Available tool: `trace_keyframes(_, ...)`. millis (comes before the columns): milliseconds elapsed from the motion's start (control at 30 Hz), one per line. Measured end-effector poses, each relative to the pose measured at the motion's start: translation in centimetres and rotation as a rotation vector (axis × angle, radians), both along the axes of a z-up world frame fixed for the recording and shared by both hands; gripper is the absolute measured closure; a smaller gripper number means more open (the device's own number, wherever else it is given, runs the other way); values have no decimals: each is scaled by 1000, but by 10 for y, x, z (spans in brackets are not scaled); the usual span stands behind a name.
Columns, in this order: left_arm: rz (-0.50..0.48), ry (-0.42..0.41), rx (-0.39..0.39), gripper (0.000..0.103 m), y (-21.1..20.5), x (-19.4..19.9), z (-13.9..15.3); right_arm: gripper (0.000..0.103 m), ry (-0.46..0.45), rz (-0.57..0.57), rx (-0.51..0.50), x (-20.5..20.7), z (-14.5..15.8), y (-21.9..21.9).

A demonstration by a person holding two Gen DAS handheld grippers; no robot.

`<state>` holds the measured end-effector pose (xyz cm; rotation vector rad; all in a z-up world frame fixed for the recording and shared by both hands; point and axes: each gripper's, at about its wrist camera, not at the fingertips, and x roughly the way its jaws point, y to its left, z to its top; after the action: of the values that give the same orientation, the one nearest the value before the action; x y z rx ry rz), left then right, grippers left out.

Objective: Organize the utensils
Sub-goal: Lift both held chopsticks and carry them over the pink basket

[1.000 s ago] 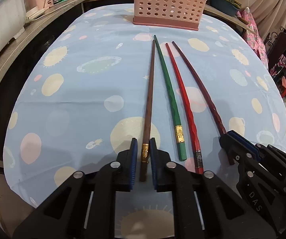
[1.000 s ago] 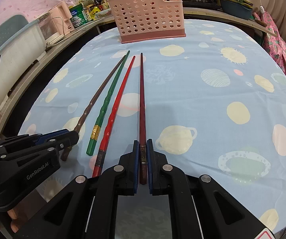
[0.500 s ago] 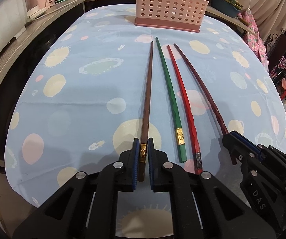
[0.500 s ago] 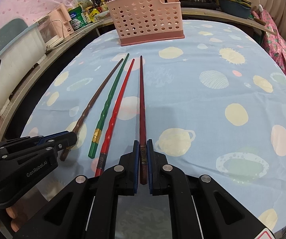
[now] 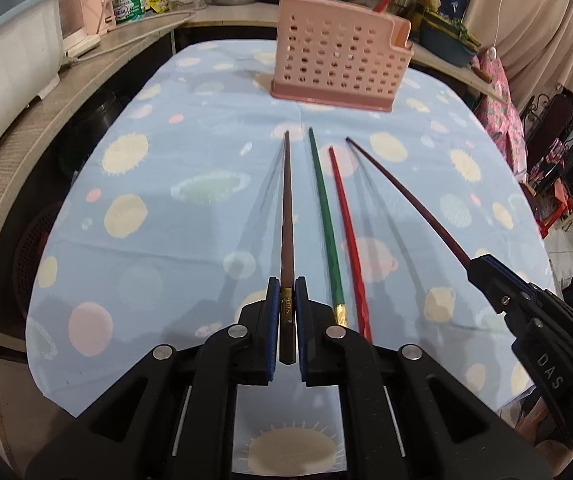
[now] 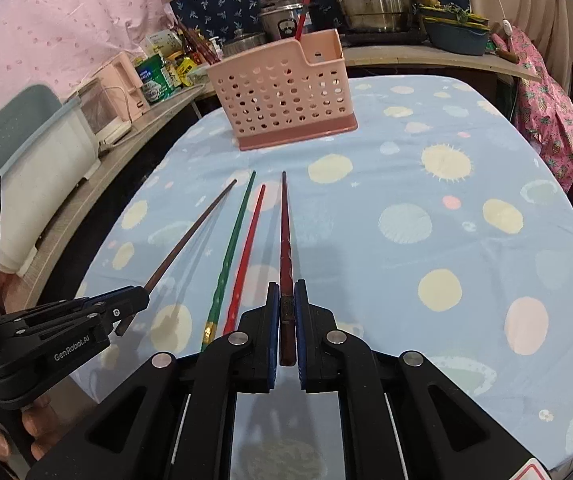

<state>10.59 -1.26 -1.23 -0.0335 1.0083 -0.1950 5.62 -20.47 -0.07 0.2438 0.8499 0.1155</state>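
The brown chopstick (image 5: 287,216) sits clamped near its butt end in the narrow jaws of the left gripper (image 5: 287,312), its tip pointing far toward the pink basket (image 5: 338,66). The dark red chopstick (image 6: 285,240) is pinched the same way by the right gripper (image 6: 286,312). Both sticks appear lifted off the cloth, judging by the shadows under them, though the fisheye makes the height hard to read. The green chopstick (image 5: 326,216) and the bright red chopstick (image 5: 348,232) lie between them on the tabletop (image 5: 158,216), side by side and untouched.

The step in hand looks like the carry: two sticks picked up, not yet delivered. Next, each would likely need to travel to the far end, tip upright and drop into the basket's open top without catching the rim.

Against half a second ago, both cameras ride higher and the basket fills more of the view; the held sticks have risen from the cloth, while the green and bright red ones have stayed put.
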Motion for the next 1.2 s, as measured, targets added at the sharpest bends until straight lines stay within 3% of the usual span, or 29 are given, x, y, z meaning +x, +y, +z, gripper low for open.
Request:
trace_keyframes(500,21,-194,-56,96,5,43,89,96,-224,-49,9,44,91,-28)
trace_keyframes(967,48,-322,-93,96,0,104,159,96,-318,-82,29,96,139,-47)
trace_keyframes(1200,76,-422,-112,96,2,130,211,96,-410,-104,54,126,186,-60)
